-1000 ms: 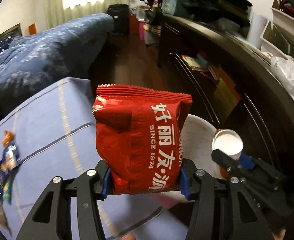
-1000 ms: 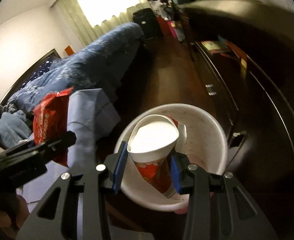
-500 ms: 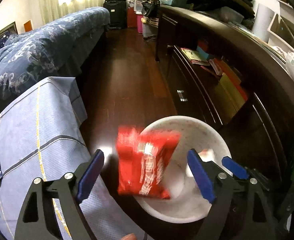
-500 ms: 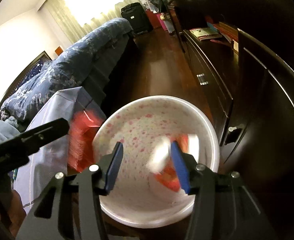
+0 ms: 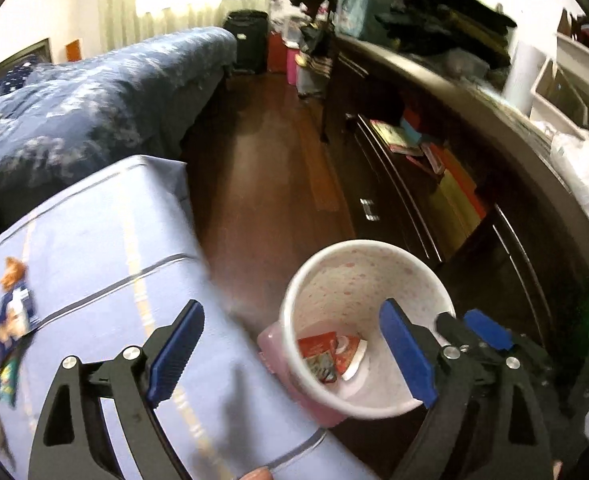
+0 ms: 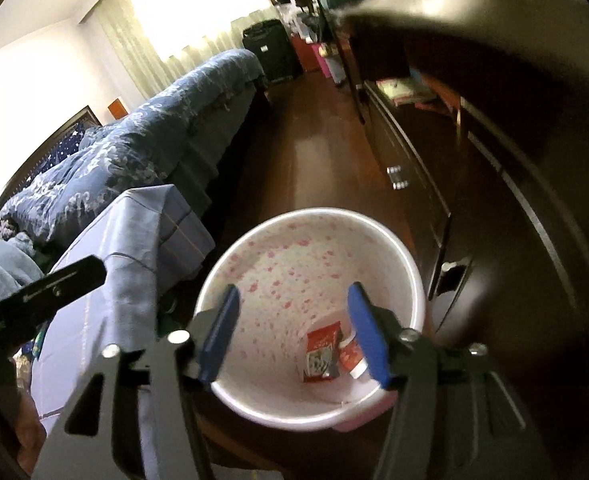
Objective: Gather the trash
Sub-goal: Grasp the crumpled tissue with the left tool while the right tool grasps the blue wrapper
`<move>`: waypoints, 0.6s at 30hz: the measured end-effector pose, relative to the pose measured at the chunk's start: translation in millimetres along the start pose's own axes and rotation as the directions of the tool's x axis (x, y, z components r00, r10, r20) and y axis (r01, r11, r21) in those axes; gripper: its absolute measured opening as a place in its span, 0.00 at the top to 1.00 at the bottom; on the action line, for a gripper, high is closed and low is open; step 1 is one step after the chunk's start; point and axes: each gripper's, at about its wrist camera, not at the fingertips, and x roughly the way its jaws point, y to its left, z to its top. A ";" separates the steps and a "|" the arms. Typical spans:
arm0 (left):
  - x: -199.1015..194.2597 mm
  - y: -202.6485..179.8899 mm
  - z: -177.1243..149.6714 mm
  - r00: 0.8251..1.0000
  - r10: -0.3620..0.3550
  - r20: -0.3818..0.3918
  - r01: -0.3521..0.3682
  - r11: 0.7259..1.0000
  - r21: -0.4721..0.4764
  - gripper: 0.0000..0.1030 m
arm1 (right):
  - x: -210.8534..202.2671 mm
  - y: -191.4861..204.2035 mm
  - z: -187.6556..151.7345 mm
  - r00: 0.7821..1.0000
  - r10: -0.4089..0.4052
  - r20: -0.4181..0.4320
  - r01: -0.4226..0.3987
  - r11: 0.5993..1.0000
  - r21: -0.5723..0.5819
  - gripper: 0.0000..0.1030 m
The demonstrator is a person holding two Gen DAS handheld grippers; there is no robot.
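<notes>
Smooth plastic waste bin (image 6: 390, 256) showing pink speckles, glossy red wrapper (image 6: 321, 350) lying inside, matt blue cloth (image 5: 94, 248) covering the left table, polished dark wood floor (image 5: 278, 168) shining far.

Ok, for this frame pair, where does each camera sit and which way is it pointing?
Left wrist: on the left tongs, looking forward and down over the blue-clothed table toward the white bin; its own open fingers show, and the right tongs at lower right.
Right wrist: on the right tongs, almost above the bin; open fingers frame it, and a left tongs finger enters from the left.
Shared: the bin with red wrappers inside, bed, floor, dark cabinet.
</notes>
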 end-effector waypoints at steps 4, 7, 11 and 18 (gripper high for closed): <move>-39.3 30.5 -19.1 0.995 0.091 0.050 -0.089 0.995 -0.042 0.06 | -29.2 28.9 -5.9 0.999 -0.015 0.042 0.018 0.998 -0.064 0.21; -63.8 55.8 -36.1 0.983 0.165 0.075 -0.159 0.984 -0.078 0.04 | -48.5 56.4 -16.3 0.998 0.029 0.052 -0.023 0.994 -0.111 0.17; -96.7 100.8 -63.5 0.959 0.269 0.086 -0.252 0.953 -0.166 0.04 | -61.5 97.1 -33.9 0.994 0.103 0.018 -0.098 0.978 -0.183 0.15; -125.0 175.7 -102.6 0.915 0.401 0.040 -0.371 0.878 -0.302 0.04 | -61.9 181.4 -71.4 0.976 0.201 -0.084 -0.217 0.919 -0.329 0.15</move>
